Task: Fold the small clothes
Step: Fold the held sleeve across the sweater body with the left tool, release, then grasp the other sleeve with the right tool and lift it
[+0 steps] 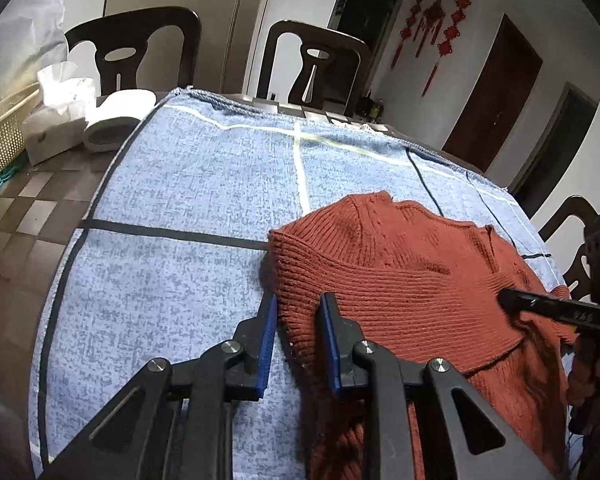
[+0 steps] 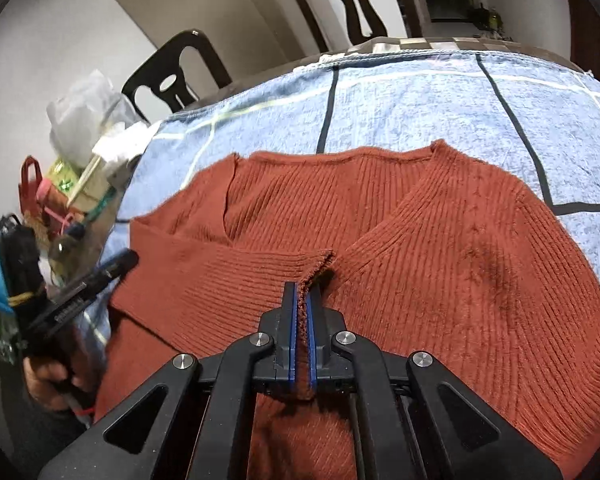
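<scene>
A rust-red ribbed knit sweater (image 1: pixel 400 280) lies on a blue checked cloth (image 1: pixel 188 184), both sleeves folded in across its front. My left gripper (image 1: pixel 298 300) is open, its jaws astride the sweater's left edge, low over the cloth. My right gripper (image 2: pixel 301 292) is shut on the cuff of the left sleeve (image 2: pixel 312 268) over the sweater's (image 2: pixel 460 260) middle. The right gripper also shows in the left wrist view (image 1: pixel 508 300) at the right. The left gripper shows in the right wrist view (image 2: pixel 124 260) at the left.
The blue cloth (image 2: pixel 420 100) covers a checked tabletop (image 1: pixel 28 200). At the table's left stand a tissue box (image 1: pixel 48 136), a paper roll (image 1: pixel 112 120) and a yellow basket (image 1: pixel 0 140). Dark chairs (image 1: pixel 312 64) stand along the far side. Bags and clutter (image 2: pixel 72 184) sit at the left.
</scene>
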A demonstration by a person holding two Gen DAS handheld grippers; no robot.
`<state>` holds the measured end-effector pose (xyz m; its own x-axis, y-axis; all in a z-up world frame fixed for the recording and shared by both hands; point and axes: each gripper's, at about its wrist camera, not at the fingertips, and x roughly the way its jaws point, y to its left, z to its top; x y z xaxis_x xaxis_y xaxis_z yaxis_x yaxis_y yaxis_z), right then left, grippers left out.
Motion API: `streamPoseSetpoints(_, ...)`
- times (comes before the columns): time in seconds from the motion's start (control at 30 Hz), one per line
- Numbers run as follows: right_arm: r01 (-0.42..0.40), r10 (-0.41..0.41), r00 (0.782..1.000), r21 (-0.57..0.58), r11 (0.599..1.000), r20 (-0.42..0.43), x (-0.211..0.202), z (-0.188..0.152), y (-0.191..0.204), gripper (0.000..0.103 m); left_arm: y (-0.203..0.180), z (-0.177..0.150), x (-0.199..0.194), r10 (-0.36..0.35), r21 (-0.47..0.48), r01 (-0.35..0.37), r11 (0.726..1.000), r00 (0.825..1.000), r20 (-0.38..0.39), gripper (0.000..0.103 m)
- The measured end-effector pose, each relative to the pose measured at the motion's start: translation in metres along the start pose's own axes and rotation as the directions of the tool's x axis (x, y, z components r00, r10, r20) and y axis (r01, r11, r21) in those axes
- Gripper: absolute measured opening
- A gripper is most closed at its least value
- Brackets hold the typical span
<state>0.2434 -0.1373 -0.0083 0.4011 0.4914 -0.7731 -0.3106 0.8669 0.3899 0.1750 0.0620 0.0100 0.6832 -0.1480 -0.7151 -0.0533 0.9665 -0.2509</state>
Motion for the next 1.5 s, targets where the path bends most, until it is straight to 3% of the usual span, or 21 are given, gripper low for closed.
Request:
streamPoseSetpoints(0.17,0.047,-0.045,0.997,-0.048,0.998,0.061,-0.027,-0.008,0.013,0.012,-0.011,-0.007,-0.029,-0.052,0.029,0.051,0.998,0.998,0.034,0.024)
streamPoseSetpoints(0.3,0.051,-0.05,0.999,-0.111,0.993,0.012,-0.021,-0.023,0.021,0.012,-0.028,-0.017,-0.029,-0.076,0.107,0.076,0.991,0.997,0.001,0.025)
streamPoseSetpoints(0.37,0.071,-0.073,0.997,-0.115,0.991,-0.008,-0.014,-0.031,0.017,0.012,-0.031,-0.022,-0.014,-0.046,0.123,0.053,0.991,0.997,-0.055,0.025)
streamPoseSetpoints(0.47,0.07,-0.067,0.997,-0.091,0.993,0.031,-0.035,-0.037,0.013,0.013,-0.033,-0.025,-0.017,-0.023,0.124,0.029,0.992,0.998,-0.051,0.025)
streamPoseSetpoints(0.53,0.068,-0.061,0.996,-0.094,0.993,0.072,-0.057,-0.048,0.009,0.028,-0.035,-0.028,-0.029,-0.032,0.117,0.038,0.992,0.998,-0.047,0.025)
streamPoseSetpoints(0.63,0.06,-0.056,0.994,-0.047,0.997,0.096,-0.083,-0.066,-0.007,0.04,-0.041,-0.038,-0.047,-0.052,0.12,0.057,0.991,0.998,-0.046,0.025)
streamPoseSetpoints(0.83,0.105,-0.122,0.983,0.129,0.986,0.138,-0.13,-0.116,-0.063,0.04,-0.062,-0.071,-0.079,-0.101,0.149,0.104,0.983,0.994,-0.031,0.034)
streamPoseSetpoints(1.0,0.131,-0.197,0.964,0.326,0.936,0.18,-0.159,-0.141,-0.117,0.04,-0.086,-0.088,-0.082,-0.122,0.18,0.127,0.975,0.992,-0.039,0.035)
streamPoseSetpoints(1.17,0.113,-0.255,0.94,0.497,0.861,0.228,-0.18,-0.151,-0.159,0.04,-0.104,-0.096,-0.069,-0.129,0.204,0.143,0.969,0.988,-0.081,0.035)
streamPoseSetpoints(1.4,0.043,-0.273,0.918,0.614,0.788,0.286,-0.189,-0.15,-0.189,0.04,-0.101,-0.103,-0.057,-0.08,0.203,0.099,0.974,0.992,-0.1,0.035)
streamPoseSetpoints(1.5,0.017,-0.28,0.911,0.652,0.758,0.302,-0.188,-0.149,-0.195,0.04,-0.099,-0.107,-0.058,-0.092,0.194,0.107,0.975,0.992,-0.083,0.035)
